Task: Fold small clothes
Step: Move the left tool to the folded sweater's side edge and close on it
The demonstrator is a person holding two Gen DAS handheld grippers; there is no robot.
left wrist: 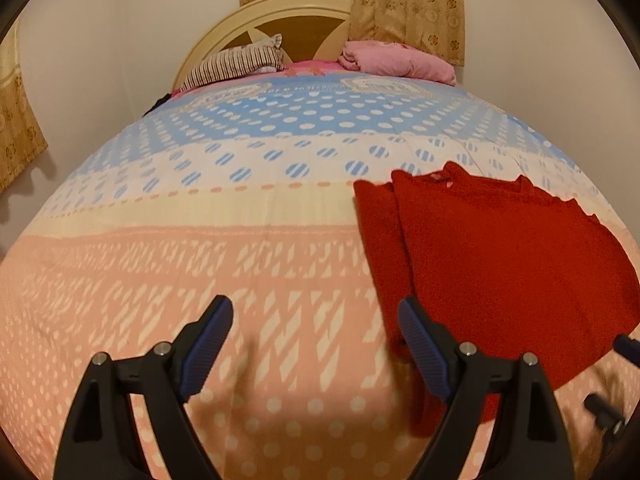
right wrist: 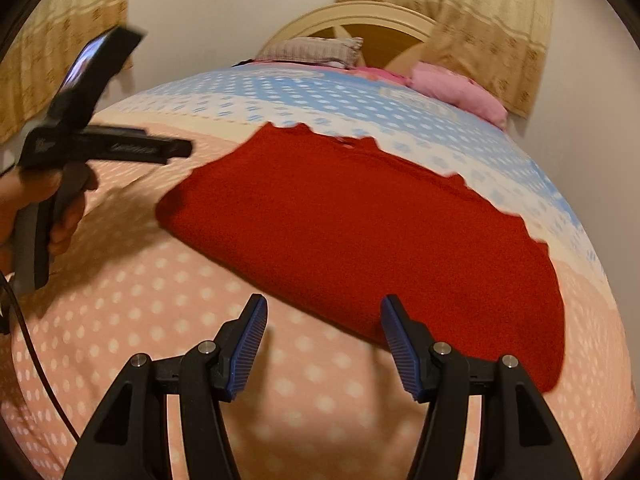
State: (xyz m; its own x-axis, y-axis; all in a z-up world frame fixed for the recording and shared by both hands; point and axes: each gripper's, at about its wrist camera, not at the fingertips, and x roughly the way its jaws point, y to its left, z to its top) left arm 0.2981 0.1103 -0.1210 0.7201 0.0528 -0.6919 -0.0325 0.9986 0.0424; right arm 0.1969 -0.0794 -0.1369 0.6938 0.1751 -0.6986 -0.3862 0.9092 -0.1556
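A red knitted garment (left wrist: pixel 500 256) lies flat on the bed, one side folded over so a narrower strip shows along its left edge. It also fills the middle of the right wrist view (right wrist: pixel 360 232). My left gripper (left wrist: pixel 316 308) is open and empty, just above the bedspread, its right finger at the garment's near left edge. My right gripper (right wrist: pixel 324 308) is open and empty, just short of the garment's near edge. The left gripper appears in the right wrist view (right wrist: pixel 120 92), held in a hand at the far left.
The bedspread (left wrist: pixel 200 264) is pink, cream and blue with dots. A striped pillow (left wrist: pixel 236 62) and a pink pillow (left wrist: pixel 400 60) lie at the headboard (left wrist: pixel 256 16). Curtains (left wrist: pixel 404 0) hang behind. A cable (right wrist: pixel 36 360) runs at the left.
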